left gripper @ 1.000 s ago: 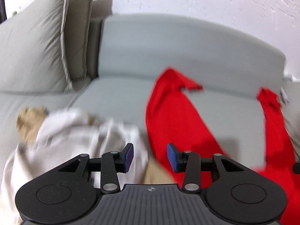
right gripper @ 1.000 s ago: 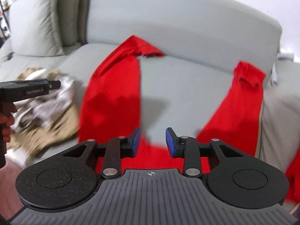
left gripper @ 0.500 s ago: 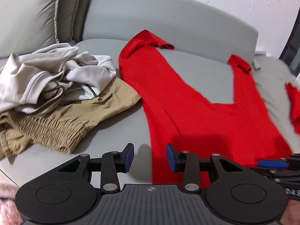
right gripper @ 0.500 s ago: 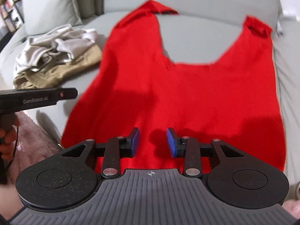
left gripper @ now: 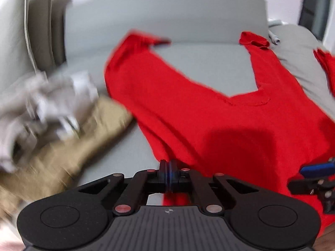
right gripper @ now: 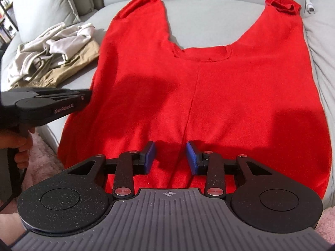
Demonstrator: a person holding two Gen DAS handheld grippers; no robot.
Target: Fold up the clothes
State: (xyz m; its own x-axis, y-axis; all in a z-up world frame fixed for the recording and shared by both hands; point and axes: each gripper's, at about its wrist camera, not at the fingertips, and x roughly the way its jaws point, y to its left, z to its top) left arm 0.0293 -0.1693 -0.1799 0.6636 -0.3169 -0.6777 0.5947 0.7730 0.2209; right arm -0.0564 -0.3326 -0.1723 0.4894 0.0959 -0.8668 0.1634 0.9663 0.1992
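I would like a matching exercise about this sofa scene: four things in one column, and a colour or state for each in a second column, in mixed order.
Things
1. red trousers
2. left claw
3. right claw
4. tan garment

States
A. open, above the red cloth
B. closed, at the side edge of the red cloth
C. spread flat on the sofa seat
D. lying under a crumpled pale garment

Pairs: 1-C, 2-B, 3-A, 4-D

The pale garment and the sofa are both grey-toned. Whether the left claw pinches any cloth, I cannot tell.
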